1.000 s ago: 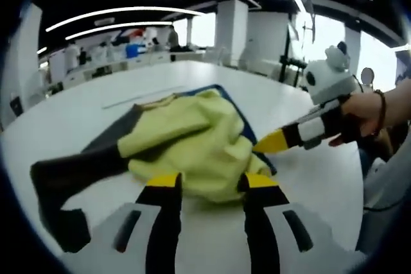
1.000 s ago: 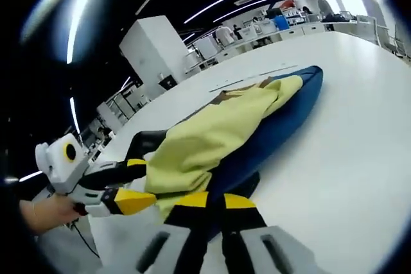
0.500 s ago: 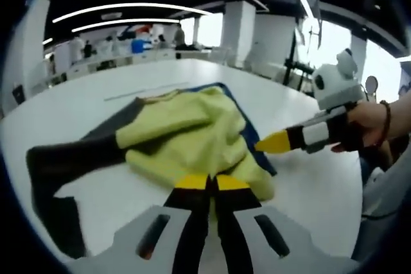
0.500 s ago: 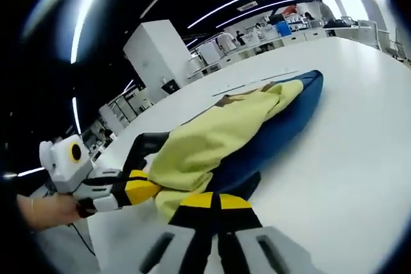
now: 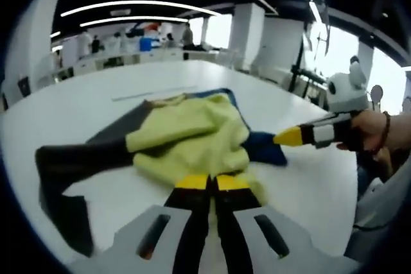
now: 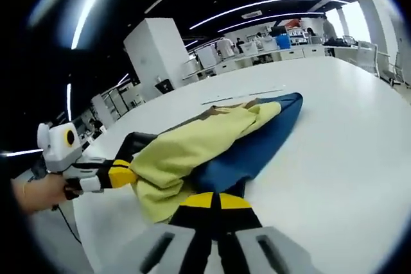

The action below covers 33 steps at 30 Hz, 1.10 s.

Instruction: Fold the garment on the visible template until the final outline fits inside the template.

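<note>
Mid-fold, judging by the layout. Garment [image 5: 186,142] lay on the white table [image 5: 83,101], yellow body bunched over the blue template [image 6: 257,145], dark sleeve [image 5: 70,158] trailing toward 9 o'clock in the left gripper view. Left gripper [image 5: 205,183] was clamped on the yellow hem at 6 o'clock. Right gripper [image 6: 207,201] had jaws together at the yellow/blue edge; whether it held cloth, couldn't tell. Next move probably needs both hems carried over together and that sleeve tucked in.
</note>
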{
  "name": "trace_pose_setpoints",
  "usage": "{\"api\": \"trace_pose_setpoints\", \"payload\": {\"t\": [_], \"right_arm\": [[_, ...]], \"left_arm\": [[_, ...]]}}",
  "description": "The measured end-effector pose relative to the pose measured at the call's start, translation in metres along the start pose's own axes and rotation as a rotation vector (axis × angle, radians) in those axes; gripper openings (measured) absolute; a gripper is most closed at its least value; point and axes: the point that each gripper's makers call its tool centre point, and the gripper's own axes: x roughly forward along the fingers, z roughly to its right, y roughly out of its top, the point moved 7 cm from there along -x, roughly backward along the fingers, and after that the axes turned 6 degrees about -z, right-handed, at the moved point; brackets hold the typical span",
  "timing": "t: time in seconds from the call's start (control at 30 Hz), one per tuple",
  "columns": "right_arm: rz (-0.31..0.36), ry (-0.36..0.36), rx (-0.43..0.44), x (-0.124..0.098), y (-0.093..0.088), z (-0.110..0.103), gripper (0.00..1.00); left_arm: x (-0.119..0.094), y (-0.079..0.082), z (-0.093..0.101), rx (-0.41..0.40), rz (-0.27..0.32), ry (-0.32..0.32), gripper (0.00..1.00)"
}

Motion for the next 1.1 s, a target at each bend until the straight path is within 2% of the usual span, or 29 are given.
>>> {"api": "trace_pose_setpoints", "payload": {"t": [0.3,0.6,0.9,1.1], "right_arm": [[0.009,-0.08,-0.016,-0.02,0.006,0.022,0.0],[0.028,-0.157,-0.037,-0.043,0.018,0.049,0.0],[0.055,-0.268,-0.068,-0.07,0.051,0.095,0.0],[0.043,-0.337,-0.095,-0.084,0.068,0.128,0.0]], "left_arm": [[-0.012,0.021,0.002,0.018,0.026,0.009,0.0],[-0.019,0.026,0.003,0.056,0.035,0.028,0.0],[-0.019,0.025,0.002,0.041,0.031,0.029,0.0],[-0.02,0.024,0.001,0.039,0.024,0.024,0.0]]}}
